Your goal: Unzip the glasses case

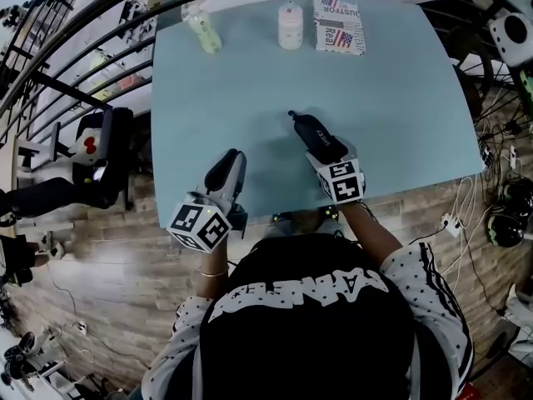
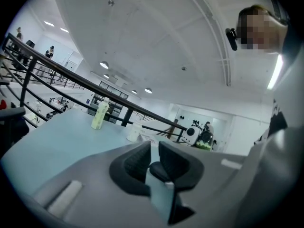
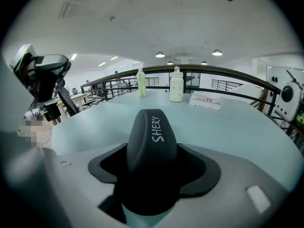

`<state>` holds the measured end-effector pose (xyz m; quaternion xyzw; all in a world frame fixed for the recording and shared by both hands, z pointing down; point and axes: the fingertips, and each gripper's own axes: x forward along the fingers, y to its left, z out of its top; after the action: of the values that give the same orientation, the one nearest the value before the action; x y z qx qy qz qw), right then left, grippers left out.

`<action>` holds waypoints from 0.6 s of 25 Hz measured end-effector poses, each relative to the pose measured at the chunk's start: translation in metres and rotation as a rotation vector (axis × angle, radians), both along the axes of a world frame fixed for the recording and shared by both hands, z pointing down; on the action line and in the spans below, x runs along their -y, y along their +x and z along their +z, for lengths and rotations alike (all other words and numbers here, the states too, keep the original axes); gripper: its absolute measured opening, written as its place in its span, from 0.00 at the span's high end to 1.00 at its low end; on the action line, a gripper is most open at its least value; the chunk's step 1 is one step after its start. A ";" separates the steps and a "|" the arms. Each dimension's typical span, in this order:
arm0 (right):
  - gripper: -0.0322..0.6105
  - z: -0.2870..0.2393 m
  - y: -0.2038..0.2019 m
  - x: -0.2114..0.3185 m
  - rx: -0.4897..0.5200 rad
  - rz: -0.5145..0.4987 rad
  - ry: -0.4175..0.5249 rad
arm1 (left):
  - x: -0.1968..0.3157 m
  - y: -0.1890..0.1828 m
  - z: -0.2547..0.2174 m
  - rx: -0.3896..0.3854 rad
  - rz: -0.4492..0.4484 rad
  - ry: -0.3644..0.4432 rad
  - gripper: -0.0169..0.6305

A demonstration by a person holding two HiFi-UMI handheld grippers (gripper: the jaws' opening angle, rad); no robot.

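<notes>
The black glasses case (image 1: pixel 306 129), with "SHERY" printed in white, lies on the pale blue table (image 1: pixel 400 98) just right of its middle. My right gripper (image 1: pixel 326 151) comes at it from the near side, one jaw on each side of its near end. In the right gripper view the case (image 3: pixel 151 134) fills the space between the jaws of the right gripper (image 3: pixel 152 153); no zip pull shows. My left gripper (image 1: pixel 228 165) sits at the table's front edge, left of the case and apart from it. In the left gripper view the left gripper (image 2: pixel 154 145) holds nothing, its pads almost together.
At the table's far edge stand a green bottle (image 1: pixel 204 30), a white bottle (image 1: pixel 290 25) and a flag-printed box (image 1: pixel 339 25). A black railing (image 1: pixel 100 48) curves round the table. A dark chair (image 1: pixel 100 161) stands on the floor at the left.
</notes>
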<state>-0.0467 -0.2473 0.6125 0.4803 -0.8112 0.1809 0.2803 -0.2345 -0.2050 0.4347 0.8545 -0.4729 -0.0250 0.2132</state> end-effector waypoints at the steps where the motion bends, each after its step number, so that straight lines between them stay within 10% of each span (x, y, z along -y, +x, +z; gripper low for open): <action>1: 0.43 -0.005 0.001 0.001 0.008 -0.006 0.012 | -0.001 0.003 0.000 -0.002 0.006 -0.001 0.97; 15: 0.43 -0.127 -0.014 -0.001 0.143 -0.158 0.266 | -0.002 0.062 -0.007 -0.287 0.163 -0.124 0.97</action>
<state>-0.0606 -0.2465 0.4859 0.4336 -0.8811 0.0831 0.1694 -0.1729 -0.2034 0.4277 0.8628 -0.3674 -0.1003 0.3325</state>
